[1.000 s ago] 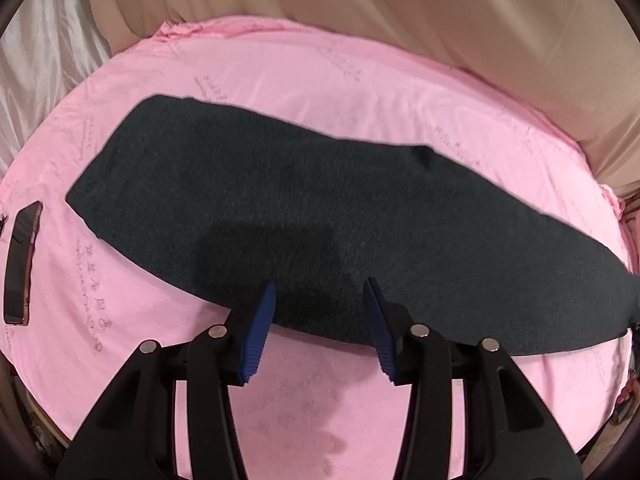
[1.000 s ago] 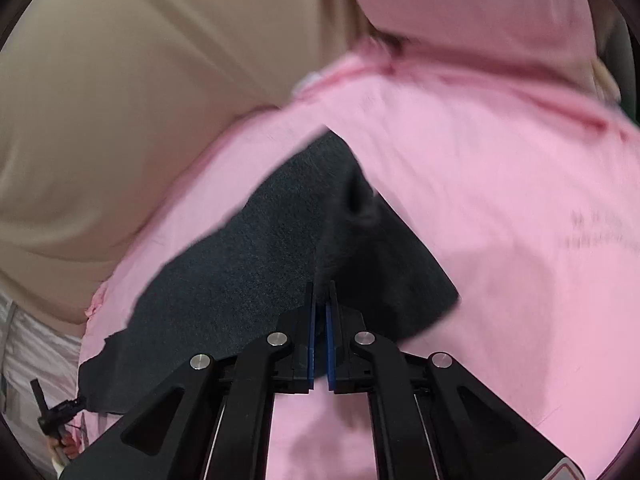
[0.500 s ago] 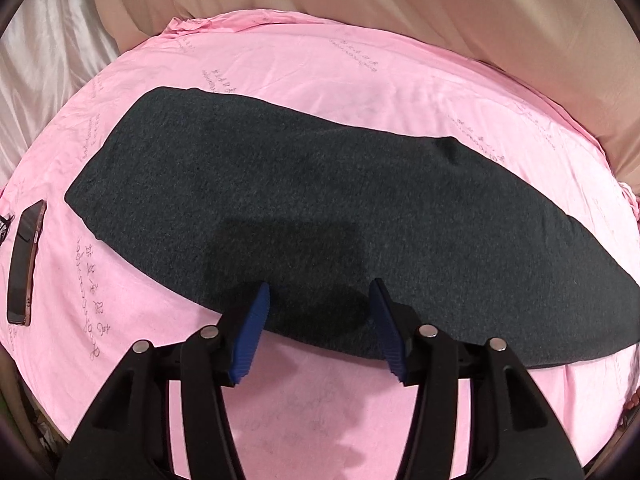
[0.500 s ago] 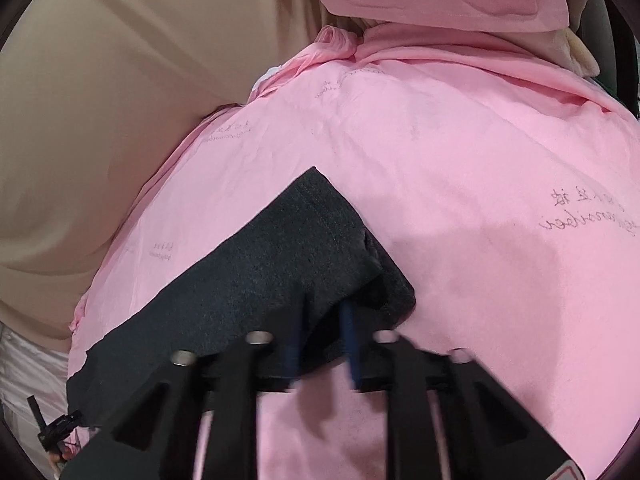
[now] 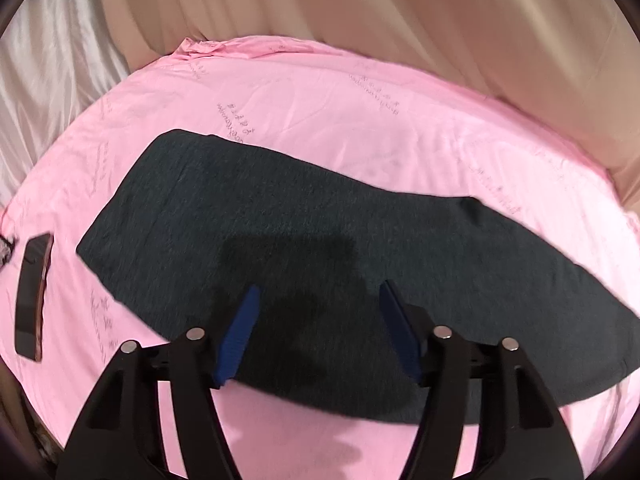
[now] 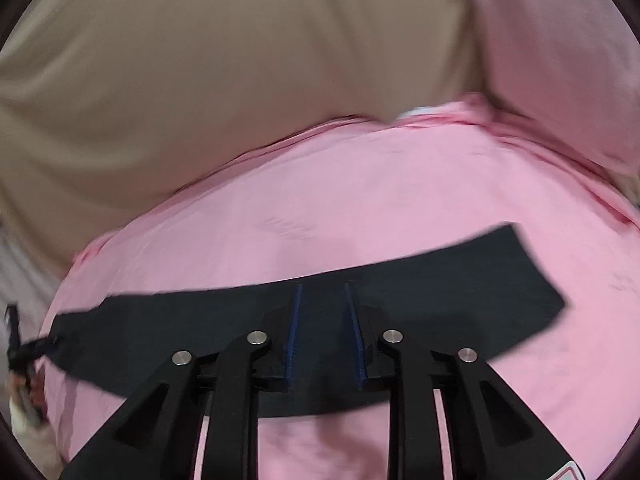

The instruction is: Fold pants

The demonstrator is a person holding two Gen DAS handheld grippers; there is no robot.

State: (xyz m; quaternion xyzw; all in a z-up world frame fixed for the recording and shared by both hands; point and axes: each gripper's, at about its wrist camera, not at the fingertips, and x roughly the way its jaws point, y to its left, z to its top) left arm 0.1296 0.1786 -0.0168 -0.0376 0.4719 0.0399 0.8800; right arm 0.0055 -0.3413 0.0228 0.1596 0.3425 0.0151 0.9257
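Note:
The dark charcoal pants (image 5: 320, 240) lie flat on the pink sheet (image 5: 320, 100), folded lengthwise into one long strip that runs from upper left to lower right. My left gripper (image 5: 318, 292) is open and empty, hovering over the strip's near edge. In the right wrist view the pants (image 6: 460, 292) stretch across the frame as a dark band. My right gripper (image 6: 322, 292) is open and empty above the band's middle, holding no cloth.
A dark phone (image 5: 32, 296) lies on the sheet at the left edge. Beige curtain (image 5: 400, 20) hangs behind the bed. A pink pillow (image 6: 560, 60) sits at the right. A small dark object (image 6: 16, 344) lies by the pants' left end.
My right gripper opened, let go of the pants' end, and pulled back; the cloth now lies flat. My left gripper stayed open and shifted slightly over the strip.

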